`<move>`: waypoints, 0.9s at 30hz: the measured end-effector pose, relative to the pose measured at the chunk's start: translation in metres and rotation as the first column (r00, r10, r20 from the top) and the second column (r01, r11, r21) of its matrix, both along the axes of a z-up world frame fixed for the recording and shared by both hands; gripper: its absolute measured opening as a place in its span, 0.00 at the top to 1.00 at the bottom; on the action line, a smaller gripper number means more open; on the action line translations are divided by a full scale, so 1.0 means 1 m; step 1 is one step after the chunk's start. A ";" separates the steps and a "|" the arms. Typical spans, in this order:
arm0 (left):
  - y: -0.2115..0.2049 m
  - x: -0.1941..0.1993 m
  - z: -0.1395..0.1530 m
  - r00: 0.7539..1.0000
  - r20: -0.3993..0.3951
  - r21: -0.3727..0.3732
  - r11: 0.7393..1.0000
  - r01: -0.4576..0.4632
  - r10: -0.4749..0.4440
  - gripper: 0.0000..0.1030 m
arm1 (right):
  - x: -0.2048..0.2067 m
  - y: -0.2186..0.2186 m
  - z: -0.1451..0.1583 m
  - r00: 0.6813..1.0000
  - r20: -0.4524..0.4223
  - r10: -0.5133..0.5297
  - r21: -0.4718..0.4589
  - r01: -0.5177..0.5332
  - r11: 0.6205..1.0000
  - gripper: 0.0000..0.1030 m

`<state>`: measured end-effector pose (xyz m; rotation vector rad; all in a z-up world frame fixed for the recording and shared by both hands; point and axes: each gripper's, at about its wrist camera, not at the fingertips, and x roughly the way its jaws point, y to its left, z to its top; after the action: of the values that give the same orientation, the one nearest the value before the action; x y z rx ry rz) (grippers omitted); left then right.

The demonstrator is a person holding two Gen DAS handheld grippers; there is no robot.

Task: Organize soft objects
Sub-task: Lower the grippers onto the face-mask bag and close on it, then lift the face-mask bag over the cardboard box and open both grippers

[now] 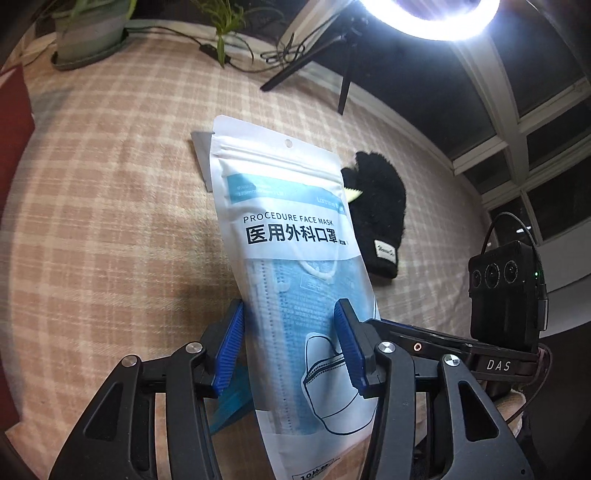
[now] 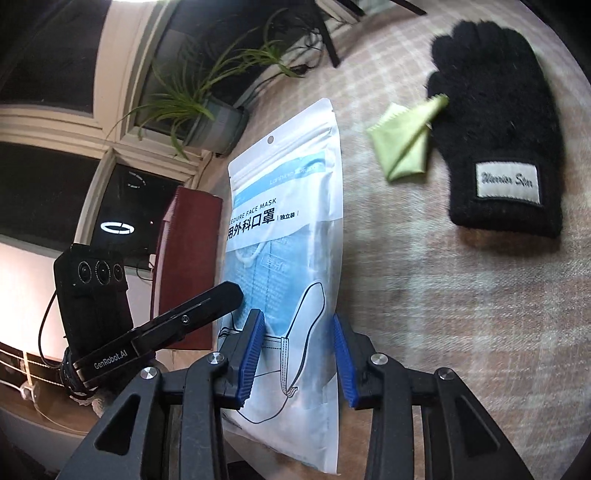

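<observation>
A white and blue face mask pack (image 1: 291, 258) stands raised above the checked cloth, and it also shows in the right wrist view (image 2: 291, 229). My left gripper (image 1: 290, 332) has its blue pads at both sides of the pack's lower part. My right gripper (image 2: 297, 347) also has the pack's lower part between its blue pads. A black fuzzy glove (image 1: 380, 218) lies flat to the right, and it also shows in the right wrist view (image 2: 498, 133). A folded green cloth (image 2: 404, 138) lies beside the glove's fingers.
A potted plant (image 1: 88, 33) stands at the far edge of the checked tablecloth (image 1: 110, 184). A ring light's tripod legs (image 1: 343, 77) stand at the back. A dark red box (image 2: 184, 266) stands at the left. A grey flat piece (image 1: 203, 162) lies behind the pack.
</observation>
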<state>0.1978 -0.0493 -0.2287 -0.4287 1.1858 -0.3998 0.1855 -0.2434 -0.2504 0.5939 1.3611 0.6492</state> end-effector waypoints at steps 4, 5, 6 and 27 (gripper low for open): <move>0.008 -0.008 0.013 0.999 0.034 -0.005 1.000 -0.016 0.016 0.54 | -0.003 0.012 0.017 1.000 0.025 0.015 0.001 -0.015 1.000 0.67; 0.011 -0.010 0.017 0.999 0.042 -0.008 1.000 -0.020 0.021 0.54 | -0.003 0.014 0.019 0.999 0.030 0.019 0.001 -0.019 1.000 0.67; 0.013 -0.011 0.019 0.999 0.047 -0.010 1.000 -0.024 0.025 0.54 | -0.003 0.019 0.024 0.999 0.036 0.025 0.002 -0.025 1.000 0.67; 0.136 -0.051 0.072 0.960 0.180 -0.026 0.976 -0.215 0.216 0.54 | -0.009 0.156 0.075 0.969 0.143 0.202 0.017 -0.207 0.978 0.67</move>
<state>0.1464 0.0871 -0.1571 -0.5104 0.9497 -0.2477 0.1764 -0.0873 -0.1751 0.4271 1.2906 0.8652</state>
